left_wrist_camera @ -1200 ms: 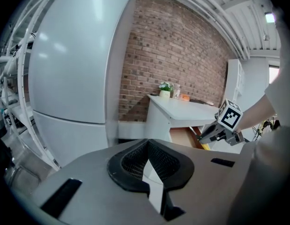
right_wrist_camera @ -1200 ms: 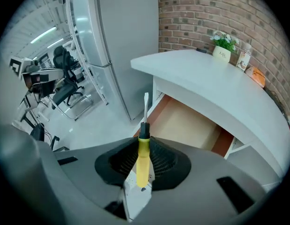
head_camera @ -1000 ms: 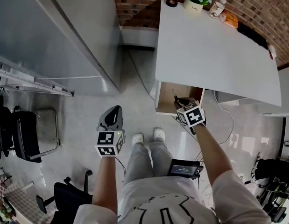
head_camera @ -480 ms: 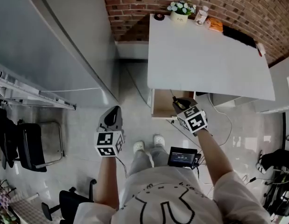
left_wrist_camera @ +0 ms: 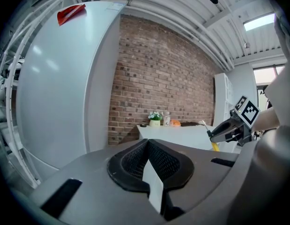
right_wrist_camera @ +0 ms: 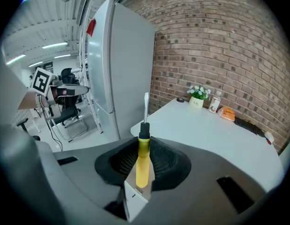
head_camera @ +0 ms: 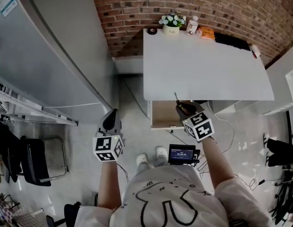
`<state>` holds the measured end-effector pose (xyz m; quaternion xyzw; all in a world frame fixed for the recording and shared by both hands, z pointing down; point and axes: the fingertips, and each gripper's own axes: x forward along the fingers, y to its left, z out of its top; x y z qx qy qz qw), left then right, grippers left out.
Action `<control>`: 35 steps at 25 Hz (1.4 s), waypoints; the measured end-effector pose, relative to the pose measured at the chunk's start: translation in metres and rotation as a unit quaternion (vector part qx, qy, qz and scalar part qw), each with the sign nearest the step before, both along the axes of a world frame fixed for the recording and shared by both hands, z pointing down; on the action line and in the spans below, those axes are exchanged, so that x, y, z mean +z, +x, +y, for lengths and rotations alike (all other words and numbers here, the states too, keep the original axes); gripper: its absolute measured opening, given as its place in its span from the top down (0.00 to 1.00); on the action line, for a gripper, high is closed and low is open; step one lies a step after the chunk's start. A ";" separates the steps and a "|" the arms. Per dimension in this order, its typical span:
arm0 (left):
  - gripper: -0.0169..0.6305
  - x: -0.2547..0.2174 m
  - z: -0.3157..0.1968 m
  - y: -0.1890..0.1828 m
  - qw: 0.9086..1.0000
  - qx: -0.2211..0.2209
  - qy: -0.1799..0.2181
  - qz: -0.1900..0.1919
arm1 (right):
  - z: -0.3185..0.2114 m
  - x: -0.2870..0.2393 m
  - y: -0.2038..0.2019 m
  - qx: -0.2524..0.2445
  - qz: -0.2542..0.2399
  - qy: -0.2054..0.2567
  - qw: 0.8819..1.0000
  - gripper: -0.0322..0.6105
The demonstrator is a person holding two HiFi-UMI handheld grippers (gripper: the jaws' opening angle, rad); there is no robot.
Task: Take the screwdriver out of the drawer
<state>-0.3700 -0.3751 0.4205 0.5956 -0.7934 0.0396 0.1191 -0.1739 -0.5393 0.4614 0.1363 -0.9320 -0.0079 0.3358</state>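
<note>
My right gripper [head_camera: 186, 109] is shut on a screwdriver [right_wrist_camera: 142, 165] with a yellow handle and a black collar. Its metal shaft [right_wrist_camera: 145, 106] points up and away, towards the white table [head_camera: 203, 70]. In the head view the gripper hangs over the right front corner of the open wooden drawer [head_camera: 164, 115] under the table's near edge, and the shaft [head_camera: 175, 97] crosses the table's rim. My left gripper [head_camera: 111, 121] is shut with nothing in it, over the floor to the left of the drawer. The left gripper view also shows the right gripper [left_wrist_camera: 227, 128] with the screwdriver [left_wrist_camera: 214, 146].
A tall grey fridge [head_camera: 56, 46] stands left of the table, against a brick wall [head_camera: 137, 4]. At the table's far edge are a flower pot [head_camera: 171, 22], a cup [head_camera: 192, 26], an orange item [head_camera: 207, 32] and a dark strip [head_camera: 234, 40]. A black chair [head_camera: 23, 160] stands at the left.
The head view has pulled back, so the whole table and the wall behind it now show. The right gripper has kept the screwdriver and stayed over the drawer's right side. The left gripper has barely moved.
</note>
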 end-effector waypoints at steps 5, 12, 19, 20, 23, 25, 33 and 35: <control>0.95 -0.027 -0.014 -0.001 0.999 -0.005 0.030 -0.015 | -0.002 -0.038 0.006 0.014 -0.070 0.016 0.997 0.83; 0.95 -0.068 -0.020 0.012 0.996 0.008 0.064 -0.054 | 0.013 -0.089 0.013 -0.015 -0.129 0.072 0.989 0.83; 0.95 -0.109 -0.019 0.017 0.990 0.015 0.095 -0.100 | 0.001 -0.131 0.034 0.061 -0.209 0.103 0.971 0.83; 0.95 -0.114 -0.018 0.017 0.990 0.016 0.101 -0.102 | 0.000 -0.136 0.037 0.070 -0.222 0.105 0.967 0.83; 0.95 -0.123 -0.019 0.020 0.987 0.021 0.112 -0.111 | 0.000 -0.149 0.042 0.083 -0.259 0.114 0.955 0.83; 0.95 -0.126 -0.021 0.022 0.986 0.028 0.113 -0.119 | 0.004 -0.153 0.042 0.078 -0.271 0.115 0.952 0.83; 0.95 -0.132 -0.029 0.027 0.984 0.043 0.125 -0.122 | 0.006 -0.155 0.042 0.074 -0.260 0.124 0.955 0.83; 0.95 -0.134 -0.031 0.026 0.983 0.045 0.128 -0.122 | 0.005 -0.155 0.041 0.072 -0.257 0.126 0.955 0.83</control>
